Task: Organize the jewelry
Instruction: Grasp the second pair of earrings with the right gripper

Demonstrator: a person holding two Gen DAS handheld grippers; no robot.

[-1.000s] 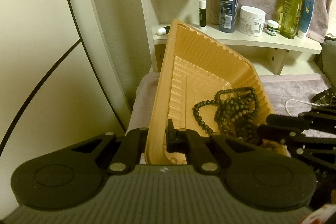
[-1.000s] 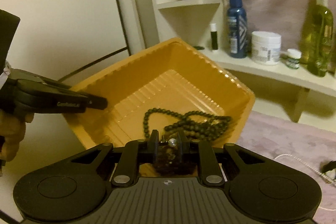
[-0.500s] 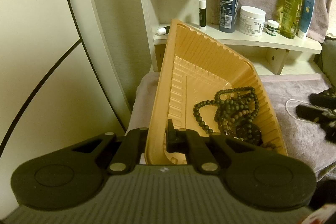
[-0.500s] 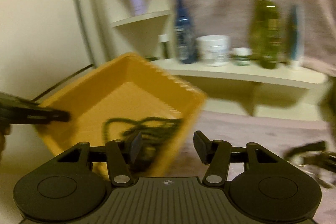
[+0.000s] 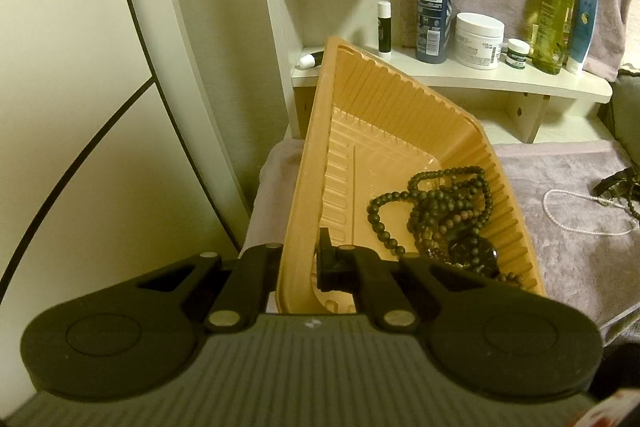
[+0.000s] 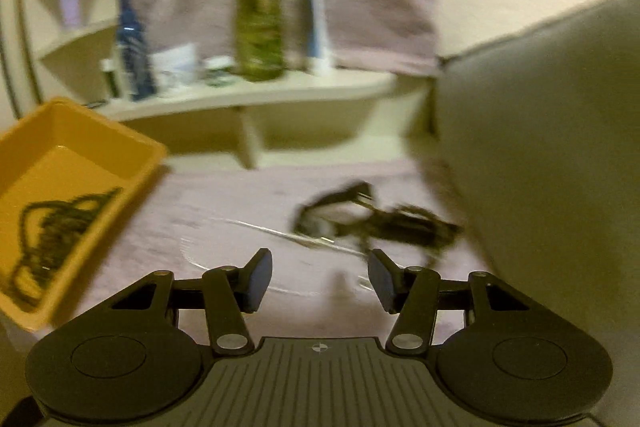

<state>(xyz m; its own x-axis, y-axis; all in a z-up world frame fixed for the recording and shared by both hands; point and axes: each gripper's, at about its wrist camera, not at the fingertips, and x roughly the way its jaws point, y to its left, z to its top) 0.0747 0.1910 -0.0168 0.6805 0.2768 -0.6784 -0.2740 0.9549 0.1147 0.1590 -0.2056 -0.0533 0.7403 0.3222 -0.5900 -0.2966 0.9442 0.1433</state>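
The tray (image 5: 404,131) is held tilted by its near rim in the clamped left tool (image 5: 298,263), dark beads (image 5: 436,211) pooled at its five o'clock corner. The right tool (image 6: 316,281), jaws parted and empty, is pointed at the jewelry (image 6: 376,219) lying at one o'clock. A single strand should be pinched, not the tangle.

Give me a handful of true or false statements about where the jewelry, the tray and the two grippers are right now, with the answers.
1. The left gripper is clamped on the wall of the orange tray. True.
2. The tray is empty. False: dark bead necklaces lie heaped in it.
3. The right gripper holds a necklace. False: its jaws stand apart with nothing between them.
4. A white bead strand lies on the mauve cloth outside the tray. True.
5. The yellow-green bottle stands in the tray. False: it stands on the white shelf behind.
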